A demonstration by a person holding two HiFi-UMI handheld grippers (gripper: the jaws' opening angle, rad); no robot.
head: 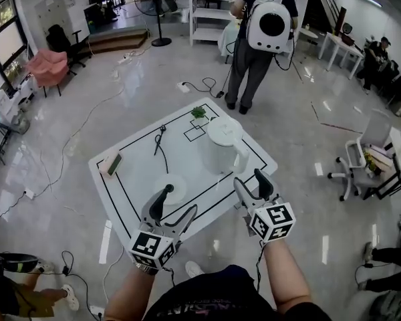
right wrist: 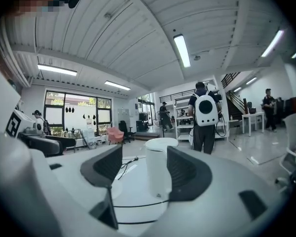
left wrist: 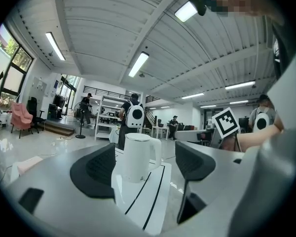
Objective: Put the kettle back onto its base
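A white kettle [head: 224, 146] stands upright on the white table [head: 130, 192], right of centre. Its round white base [head: 170, 188] lies nearer the front edge, to the kettle's left, with a black cable [head: 160, 142] running away from it. My left gripper [head: 177, 209] hovers open just in front of the base. My right gripper [head: 252, 184] is open near the kettle's handle side, not touching it. In the left gripper view the kettle [left wrist: 138, 157] shows between the open left gripper's [left wrist: 144, 167] jaws, some way off. The right gripper [right wrist: 143, 169] likewise frames the kettle [right wrist: 159, 172], with nothing held.
A flat green and pink object [head: 111, 164] lies at the table's left edge and a small green item [head: 199, 113] at the far corner. A person with a white backpack [head: 267, 25] stands beyond the table. An office chair [head: 361, 156] is to the right.
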